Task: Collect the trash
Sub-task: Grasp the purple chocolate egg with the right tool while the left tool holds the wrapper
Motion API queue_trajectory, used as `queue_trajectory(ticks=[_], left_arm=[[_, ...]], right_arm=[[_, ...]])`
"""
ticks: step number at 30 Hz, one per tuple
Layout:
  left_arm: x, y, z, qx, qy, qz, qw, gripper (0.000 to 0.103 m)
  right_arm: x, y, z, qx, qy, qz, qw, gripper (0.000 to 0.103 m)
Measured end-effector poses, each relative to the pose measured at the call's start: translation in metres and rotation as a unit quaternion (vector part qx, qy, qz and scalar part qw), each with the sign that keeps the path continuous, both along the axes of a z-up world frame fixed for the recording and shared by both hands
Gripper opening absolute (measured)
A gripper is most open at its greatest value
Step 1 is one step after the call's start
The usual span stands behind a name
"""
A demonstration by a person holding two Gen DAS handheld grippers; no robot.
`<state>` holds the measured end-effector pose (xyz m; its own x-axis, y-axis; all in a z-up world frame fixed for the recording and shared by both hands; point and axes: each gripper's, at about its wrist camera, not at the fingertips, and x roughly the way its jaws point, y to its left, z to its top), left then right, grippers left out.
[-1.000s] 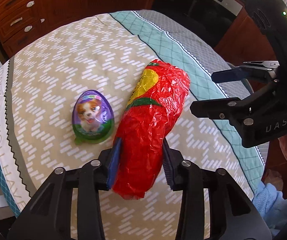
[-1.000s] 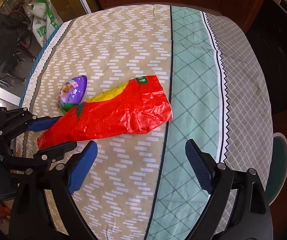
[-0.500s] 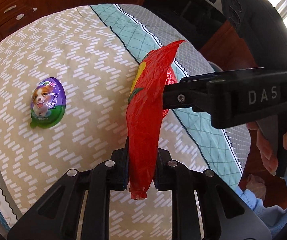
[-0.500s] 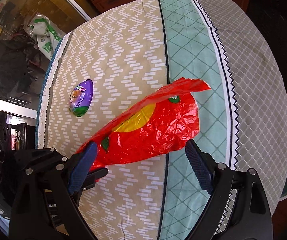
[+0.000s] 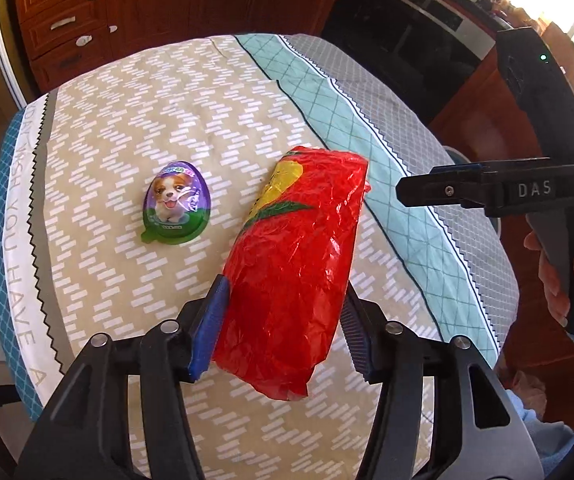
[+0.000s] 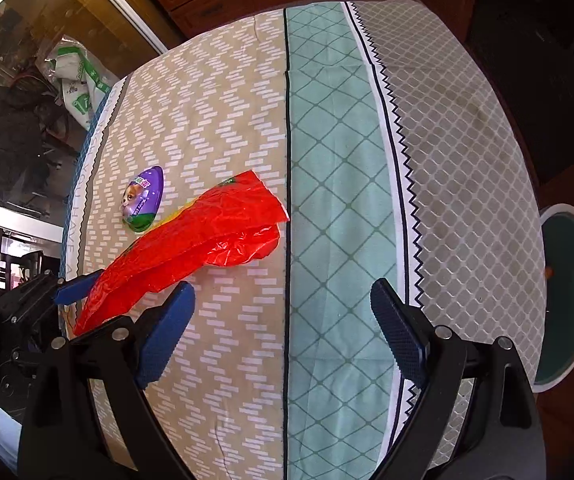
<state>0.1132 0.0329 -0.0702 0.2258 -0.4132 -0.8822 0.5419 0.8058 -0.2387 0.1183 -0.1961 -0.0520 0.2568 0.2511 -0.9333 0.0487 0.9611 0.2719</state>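
Note:
A crumpled red wrapper (image 5: 299,256) with a yellow and green print lies lengthwise between the blue pads of my left gripper (image 5: 285,292). Its jaws are opening, and the wrapper's sides run along both pads without being squeezed. In the right wrist view the red wrapper (image 6: 207,236) stretches from the left gripper (image 6: 75,288) out over the table, its far end puffed up. A purple egg-shaped package (image 5: 177,202) with a puppy picture lies flat to the wrapper's left, also seen as the purple egg (image 6: 143,200). My right gripper (image 6: 281,292) hovers open over the cloth, nothing between its fingers.
The round table carries a patterned cloth (image 6: 339,160) in beige, teal and grey bands. Wooden drawers (image 5: 67,32) and a dark oven (image 5: 407,32) stand behind. A green stool (image 6: 567,300) is beyond the right edge, a white-green bag (image 6: 79,80) at the left. A hand (image 5: 559,276) holds the right gripper (image 5: 447,192).
The left jaws squeezed the wrapper thin and lifted it, then spread apart; the wrapper has widened again between them. The right gripper drew back to the right, still open.

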Motion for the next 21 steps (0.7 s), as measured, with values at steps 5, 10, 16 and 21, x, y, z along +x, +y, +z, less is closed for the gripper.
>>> queue_trajectory(ticks=[5,10,16,21], left_arm=[[0.016,-0.013,-0.022,0.022,0.016,0.004,0.9996,0.057],[0.022,-0.017,-0.024,0.032,0.01,0.024,0.9991,0.015],[0.033,0.025,0.026,0.004,-0.038,0.069,0.9968,0.013],[0.056,0.068,0.032,0.009,-0.044,0.111,0.9927,0.013]], right_arm=[[0.001,0.014,0.006,-0.008,-0.01,0.009,1.0,0.085],[0.003,0.014,0.006,-0.014,-0.006,0.002,1.0,0.085],[0.015,0.032,0.012,-0.019,-0.016,0.018,1.0,0.085],[0.032,0.068,0.009,-0.014,-0.028,0.048,0.998,0.085]])
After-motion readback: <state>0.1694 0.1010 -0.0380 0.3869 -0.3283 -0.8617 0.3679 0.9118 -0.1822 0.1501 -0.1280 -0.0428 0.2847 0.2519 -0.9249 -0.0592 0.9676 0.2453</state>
